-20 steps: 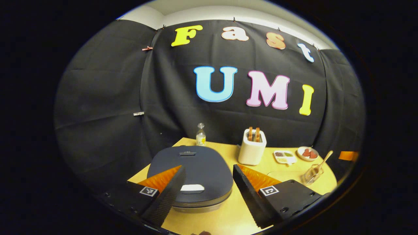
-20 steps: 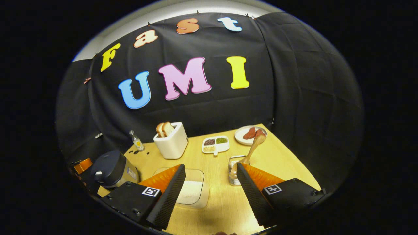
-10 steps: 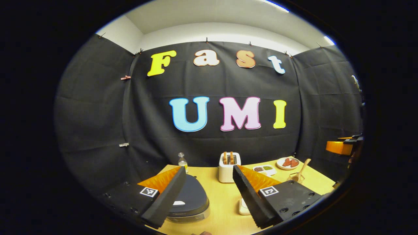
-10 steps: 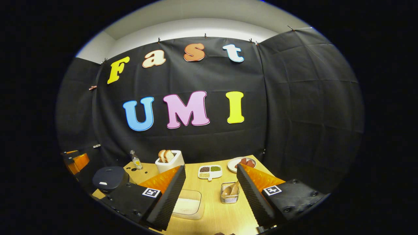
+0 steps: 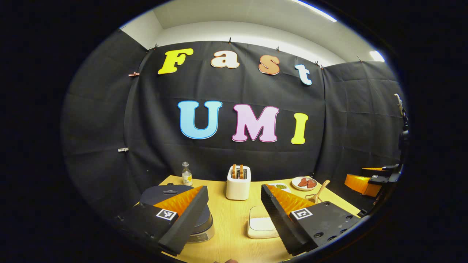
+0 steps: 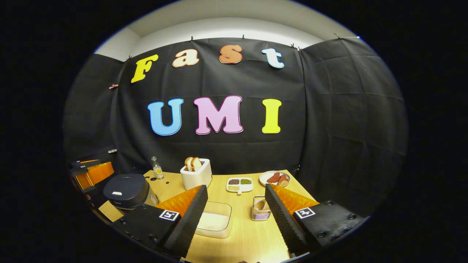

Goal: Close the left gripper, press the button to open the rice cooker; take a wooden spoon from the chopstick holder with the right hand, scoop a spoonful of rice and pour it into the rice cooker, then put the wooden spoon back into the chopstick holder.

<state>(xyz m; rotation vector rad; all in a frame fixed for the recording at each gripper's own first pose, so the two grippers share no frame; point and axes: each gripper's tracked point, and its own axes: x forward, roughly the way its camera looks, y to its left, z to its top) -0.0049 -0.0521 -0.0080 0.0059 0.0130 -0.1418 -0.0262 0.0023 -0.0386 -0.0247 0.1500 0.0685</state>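
Your left gripper hangs above the near edge of the table with its jaws wide apart and nothing between them. Take the toaster as your landmark: it stands at the back of the table, two slices of bread sticking up from it. In the left gripper view the cooker sits to the left of the toaster and nearer to you, lid down, partly hidden behind your left finger. The rice tub lies in front of the toaster, a little to its right, with white rice in it.

Your right gripper also hovers over the near edge, jaws wide, holding nothing. In the right gripper view the cooker is far left of the toaster, shut, with your other gripper just beyond it. The rice tub lies in front of the toaster, between your two fingers. The holder stands to the right of the toaster and nearer, just beside your right finger, with the spoon resting in it. A bottle stands left of the toaster, a divided dish right of it, and a plate farther right.
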